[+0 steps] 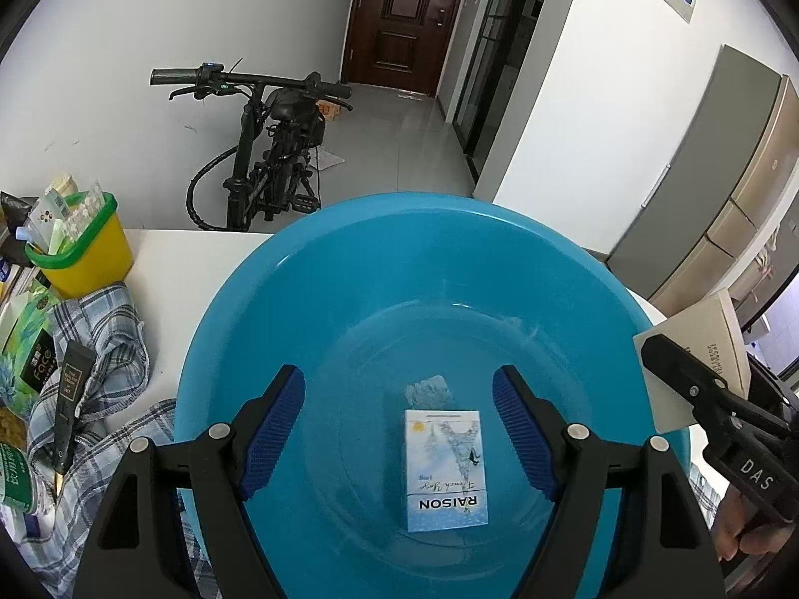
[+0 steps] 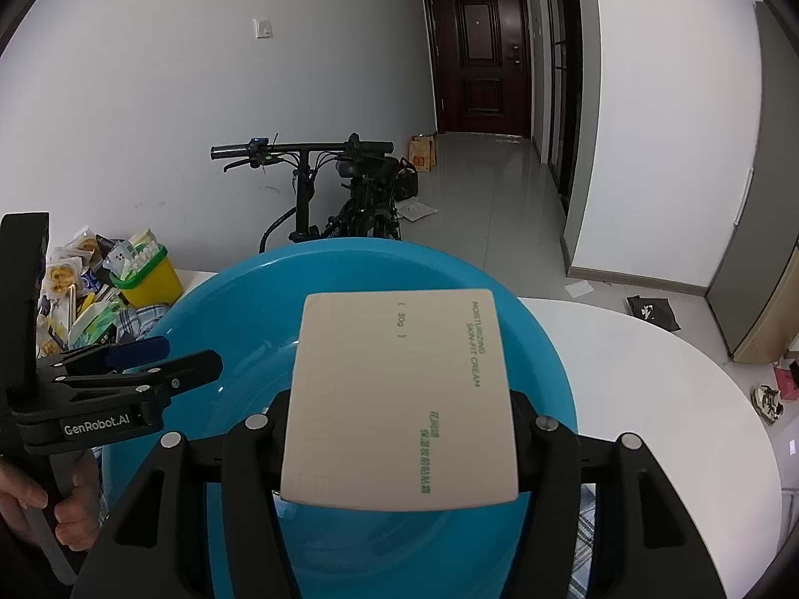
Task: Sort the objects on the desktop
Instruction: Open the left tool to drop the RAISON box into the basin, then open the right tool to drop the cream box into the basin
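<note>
A large blue basin (image 1: 299, 299) stands on the white table (image 2: 649, 399). On its bottom lies a light blue RAISON box (image 1: 444, 469), flat, with a small foil scrap just beyond it. My left gripper (image 1: 397, 379) hangs open over the basin; the box rests between its blue pads (image 1: 272, 429) and touches neither. My right gripper (image 2: 399, 409) is shut on a cream-coloured skin cream box (image 2: 399, 399), held above the basin's near rim (image 2: 349, 249). The left wrist view shows that cream box (image 1: 699, 344) at the basin's right edge. The left gripper (image 2: 175, 357) appears at the left of the right wrist view.
A yellow bin with a green rim (image 1: 85, 249), stuffed with packets, stands at the table's left. A plaid cloth (image 1: 100, 349) and several packages lie beside it. A black bicycle (image 1: 269, 149) stands behind the table. A grey fridge (image 1: 724, 174) is on the right.
</note>
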Tool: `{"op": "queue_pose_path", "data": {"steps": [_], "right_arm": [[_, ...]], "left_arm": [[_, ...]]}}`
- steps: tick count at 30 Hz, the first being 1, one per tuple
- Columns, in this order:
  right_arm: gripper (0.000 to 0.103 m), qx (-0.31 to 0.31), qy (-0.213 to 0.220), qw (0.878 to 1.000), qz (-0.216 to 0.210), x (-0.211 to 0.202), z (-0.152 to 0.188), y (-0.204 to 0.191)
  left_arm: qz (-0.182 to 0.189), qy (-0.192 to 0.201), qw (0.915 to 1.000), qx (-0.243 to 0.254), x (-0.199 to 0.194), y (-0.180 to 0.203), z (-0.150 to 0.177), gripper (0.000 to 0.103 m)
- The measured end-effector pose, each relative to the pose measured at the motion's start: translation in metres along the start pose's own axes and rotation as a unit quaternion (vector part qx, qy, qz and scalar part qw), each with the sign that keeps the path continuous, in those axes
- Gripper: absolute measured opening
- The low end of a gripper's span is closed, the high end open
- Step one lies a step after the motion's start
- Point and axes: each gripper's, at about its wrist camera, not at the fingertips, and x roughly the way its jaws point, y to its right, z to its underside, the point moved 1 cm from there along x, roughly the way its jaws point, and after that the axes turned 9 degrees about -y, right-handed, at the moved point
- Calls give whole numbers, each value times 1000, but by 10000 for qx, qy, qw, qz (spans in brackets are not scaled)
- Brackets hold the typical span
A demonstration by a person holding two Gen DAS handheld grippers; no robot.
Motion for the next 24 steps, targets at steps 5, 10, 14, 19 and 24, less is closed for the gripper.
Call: {"op": "queue_pose_path", "data": {"steps": [5, 10, 14, 19, 24], "right_arm": [[65, 53, 22, 10000, 37, -1, 0, 2], [67, 84, 61, 9999, 51, -2, -1, 2], [67, 85, 63, 9999, 57, -2, -1, 2], [67, 76, 61, 9999, 63, -2, -1, 2], [73, 86, 190, 9998, 76, -5, -1, 2]], "left_arm": [[10, -18, 10000, 19, -1, 2, 0, 80], [-21, 63, 9999, 79, -5, 3, 1, 80], [-16, 62, 10000, 72, -6, 3, 2, 80], [-25, 73, 9999, 69, -7, 4, 2, 80], [-82, 363, 9993, 89, -18, 7, 4, 80]]}}
